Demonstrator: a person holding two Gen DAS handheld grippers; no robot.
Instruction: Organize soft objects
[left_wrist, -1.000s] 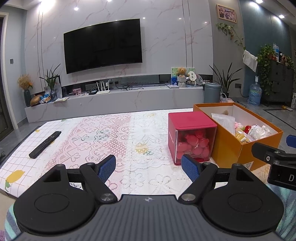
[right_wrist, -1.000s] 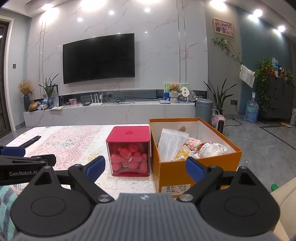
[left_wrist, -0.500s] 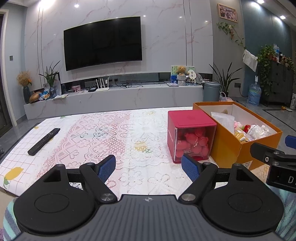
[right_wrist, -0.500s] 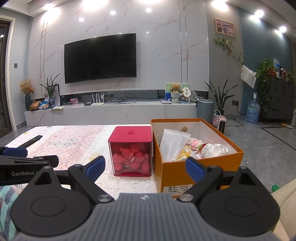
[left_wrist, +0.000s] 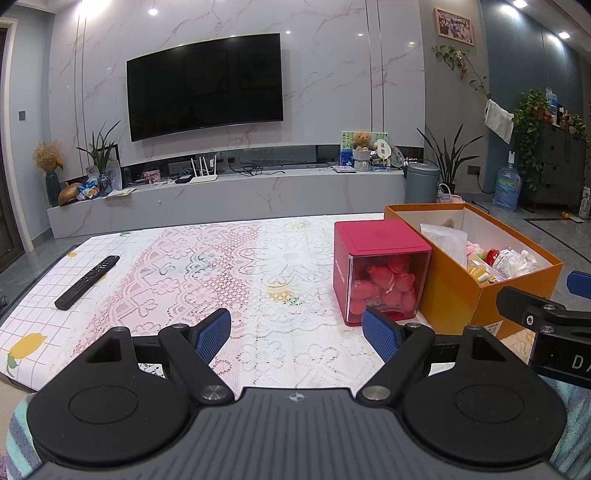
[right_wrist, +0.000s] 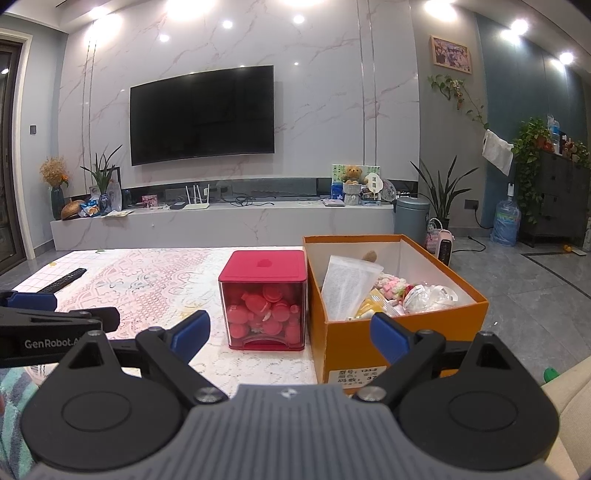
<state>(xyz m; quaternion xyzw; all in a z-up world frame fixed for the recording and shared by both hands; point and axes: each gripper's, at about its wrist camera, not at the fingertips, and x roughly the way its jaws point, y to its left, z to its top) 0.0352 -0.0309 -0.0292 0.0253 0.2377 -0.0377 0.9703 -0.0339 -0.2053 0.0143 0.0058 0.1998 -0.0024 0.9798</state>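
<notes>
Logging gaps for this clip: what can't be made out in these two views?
- Orange box bottom layer: both views, hidden by its walls and the white bag.
- Box label: right wrist view, cut off by the right claw.
- Red container contents: shapes blurred behind tinted plastic.

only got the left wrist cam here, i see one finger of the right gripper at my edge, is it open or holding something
Observer: Open. The right gripper has its pads wide apart with nothing between them, and it faces roughly where the red box meets the orange box.
Operator: anything on the floor on that side
Observer: A small green object lies on the floor to the right of the orange box, beside a pale cushion edge.
Operator: red box lid plain on top?
Observer: Not quite. A small raised mark sits at the middle of the lid, which is shut.
</notes>
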